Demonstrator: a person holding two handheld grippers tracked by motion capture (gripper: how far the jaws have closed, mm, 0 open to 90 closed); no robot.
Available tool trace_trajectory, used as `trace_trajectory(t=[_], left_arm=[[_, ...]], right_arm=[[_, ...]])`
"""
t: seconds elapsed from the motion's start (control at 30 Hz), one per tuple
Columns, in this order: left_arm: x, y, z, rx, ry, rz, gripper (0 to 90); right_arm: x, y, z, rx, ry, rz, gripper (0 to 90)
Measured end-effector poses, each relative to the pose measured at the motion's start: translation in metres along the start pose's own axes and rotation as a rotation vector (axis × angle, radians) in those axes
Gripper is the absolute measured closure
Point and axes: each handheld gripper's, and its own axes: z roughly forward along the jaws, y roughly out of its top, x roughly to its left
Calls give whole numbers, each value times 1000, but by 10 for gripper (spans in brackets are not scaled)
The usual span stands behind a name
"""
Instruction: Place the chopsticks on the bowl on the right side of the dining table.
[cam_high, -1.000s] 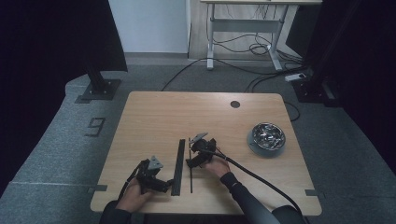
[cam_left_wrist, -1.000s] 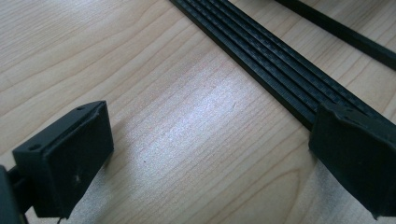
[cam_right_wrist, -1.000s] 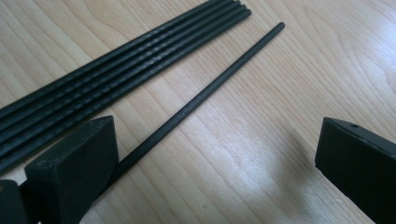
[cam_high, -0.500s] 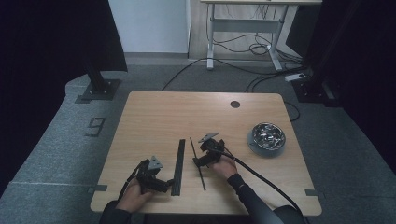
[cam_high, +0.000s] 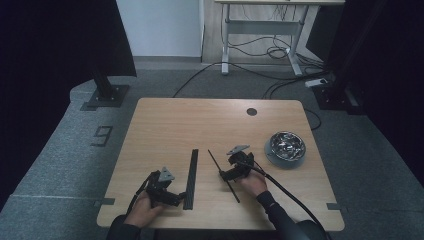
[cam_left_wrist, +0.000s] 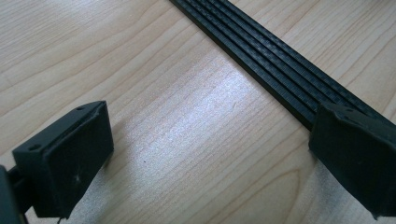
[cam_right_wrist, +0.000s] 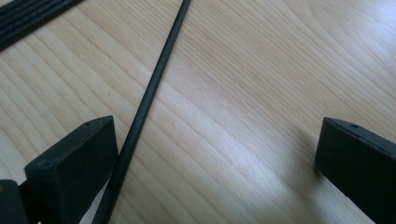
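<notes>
On the table (cam_high: 175, 125), near its front edge, a thin black rod (cam_high: 223, 176) lies flat, its long axis slanting from far-left to near-right. Just left of it a flat ribbed strip (cam_high: 191, 171) runs almost straight front to back. Right gripper (cam_high: 231, 171) sits over the rod, jaws wide apart, rod beside one jaw. Left gripper (cam_high: 170, 192) is spread too, one jaw above the strip's near end. No writing is readable on either.

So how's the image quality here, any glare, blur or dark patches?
High view: sharp, table evenly lit, surroundings very dark. Left gripper view: pale glare on the wood between the open jaws, ribbed strip crisp, near jaws soft. Right gripper view: sheen at lower right, rod fairly sharp, jaws slightly blurred.
</notes>
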Motion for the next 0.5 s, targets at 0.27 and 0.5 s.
trace_trajectory(t=[0.27, 0.5], left_arm=[[0, 0, 0, 0, 0, 0, 0], [0, 0, 0, 0, 0, 0, 0]], right_arm=[[-12, -19, -15, -12, -25, 14, 0], [-20, -33, -27, -20, -47, 24, 0]])
